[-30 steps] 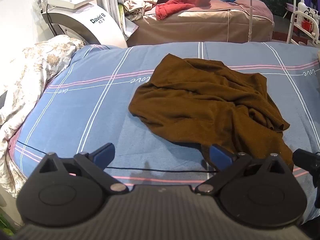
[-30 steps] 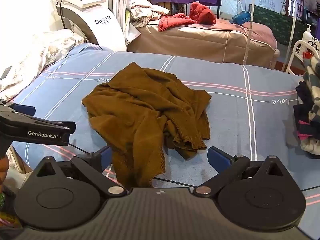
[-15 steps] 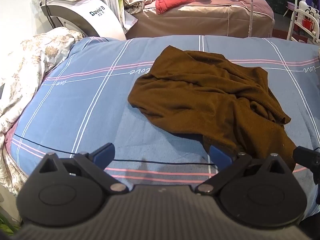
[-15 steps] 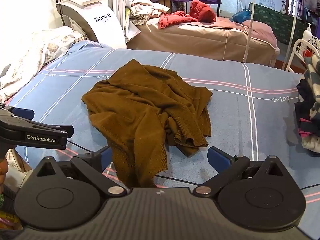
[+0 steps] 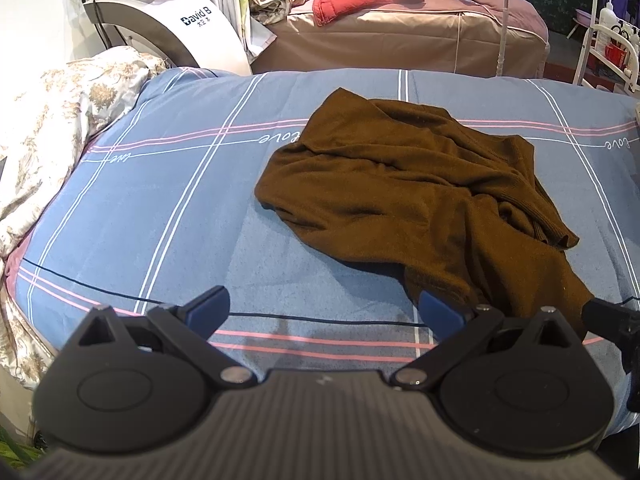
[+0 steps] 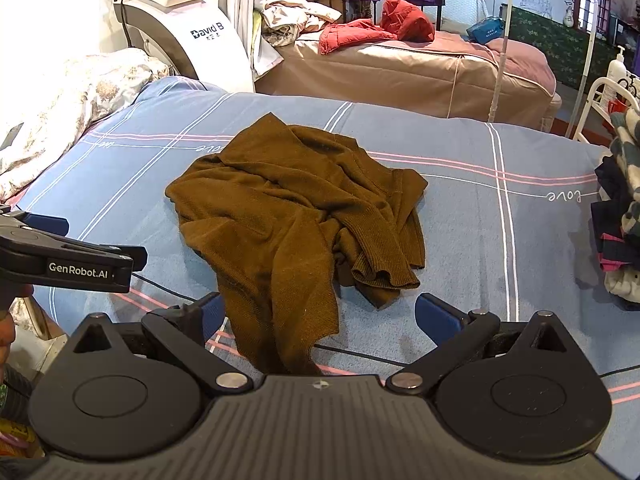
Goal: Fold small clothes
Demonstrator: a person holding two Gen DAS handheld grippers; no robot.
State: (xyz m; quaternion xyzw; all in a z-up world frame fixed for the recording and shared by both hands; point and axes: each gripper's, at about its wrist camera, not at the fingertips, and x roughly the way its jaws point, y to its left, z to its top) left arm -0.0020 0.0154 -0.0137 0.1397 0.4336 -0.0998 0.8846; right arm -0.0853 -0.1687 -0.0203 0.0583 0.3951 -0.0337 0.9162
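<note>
A crumpled brown knit sweater [image 5: 420,200] [image 6: 296,216] lies on the blue striped bedcover [image 5: 160,208] [image 6: 500,240], one part trailing toward the near edge. My left gripper [image 5: 324,312] stands open over the near edge, its right finger beside the sweater's trailing end, nothing between the fingers. My right gripper [image 6: 316,316] is open too, with the trailing end of the sweater lying between its fingers, not pinched. The left gripper's body [image 6: 68,260] shows at the left of the right wrist view.
A floral quilt [image 5: 48,140] is bunched at the bed's left. A pile of clothes [image 6: 620,216] sits at the right edge. Behind stand a white machine [image 6: 188,36], a tan-covered bed [image 6: 400,72] with red clothes, and a white rack [image 5: 608,40].
Both grippers have eased a little forward and lower toward the sweater's near end; both stay open. The sweater has not moved.
</note>
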